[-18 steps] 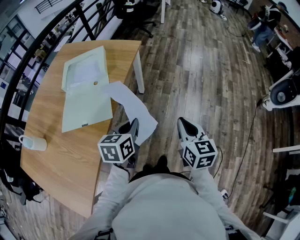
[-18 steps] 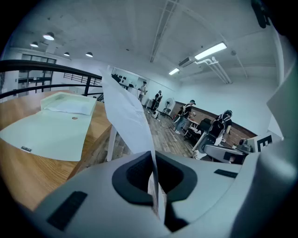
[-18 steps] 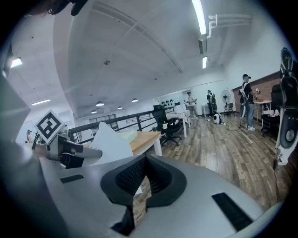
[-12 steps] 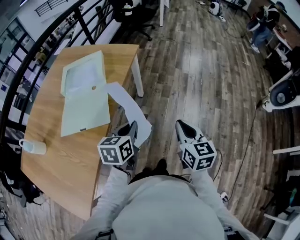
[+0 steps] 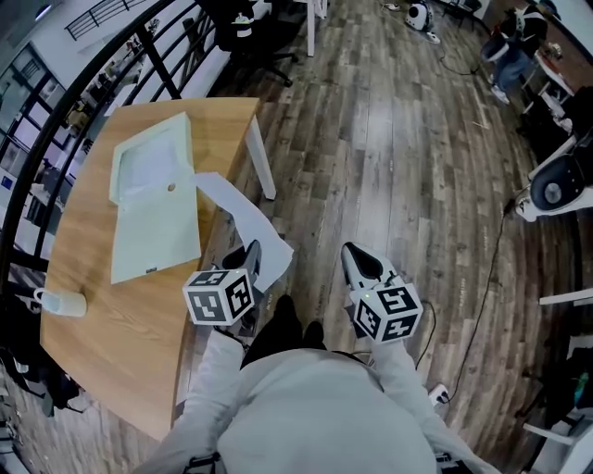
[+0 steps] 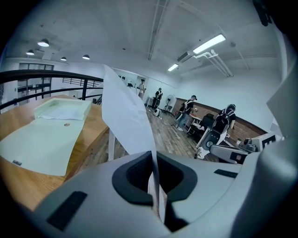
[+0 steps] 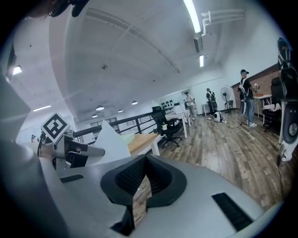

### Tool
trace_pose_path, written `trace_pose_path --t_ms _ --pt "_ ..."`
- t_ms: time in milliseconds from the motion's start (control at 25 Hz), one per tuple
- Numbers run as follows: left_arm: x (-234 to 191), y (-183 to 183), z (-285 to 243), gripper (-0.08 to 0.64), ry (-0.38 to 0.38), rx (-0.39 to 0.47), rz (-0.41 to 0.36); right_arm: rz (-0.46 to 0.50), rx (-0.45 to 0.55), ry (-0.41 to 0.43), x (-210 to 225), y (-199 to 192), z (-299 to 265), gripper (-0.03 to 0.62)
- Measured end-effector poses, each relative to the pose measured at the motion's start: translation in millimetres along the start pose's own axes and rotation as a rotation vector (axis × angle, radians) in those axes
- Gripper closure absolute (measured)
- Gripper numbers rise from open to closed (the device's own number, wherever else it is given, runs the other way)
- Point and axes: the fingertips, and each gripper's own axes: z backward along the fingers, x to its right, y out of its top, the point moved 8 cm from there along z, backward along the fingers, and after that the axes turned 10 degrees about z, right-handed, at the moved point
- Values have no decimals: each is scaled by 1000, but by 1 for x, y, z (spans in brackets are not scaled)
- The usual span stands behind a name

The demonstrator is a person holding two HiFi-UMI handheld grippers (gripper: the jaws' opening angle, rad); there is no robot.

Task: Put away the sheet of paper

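Note:
A white sheet of paper [image 5: 239, 215] hangs off the wooden table's [image 5: 111, 319] right edge, its far corner resting by an open pale green folder [image 5: 153, 199]. My left gripper [image 5: 250, 262] is shut on the sheet's near end. In the left gripper view the paper [image 6: 125, 116] rises upright out of the closed left gripper [image 6: 156, 188], with the folder [image 6: 44, 139] lying to the left. My right gripper [image 5: 357, 261] hovers over the floor to the right, shut with nothing in it. In its own view the right gripper [image 7: 139, 197] faces the paper [image 7: 109, 137].
A white cup [image 5: 57, 303] lies near the table's left edge. A black railing [image 5: 111, 69] runs behind the table, with an office chair [image 5: 255, 28] beyond it. Cables and a white machine [image 5: 556, 185] sit on the wooden floor at right. People stand far off [image 6: 191, 109].
The table and folder have slid left in the head view. Both grippers have shifted slightly left and down. The paper stays pinched in the left gripper.

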Motion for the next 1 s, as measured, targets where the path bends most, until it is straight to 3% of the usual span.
trace_pose_path --t_ms 360,680,1000 --pt "-12 50 -63 543 -25 -22 -26 -15 -7 -12 35 19 -57 565" --pt "-37 117 -132 543 -64 -35 7 -1 -25 -15 72 63 -141 565" --pt "-75 170 -179 543 -94 -39 39 28 -43 32 80 99 -234 565"
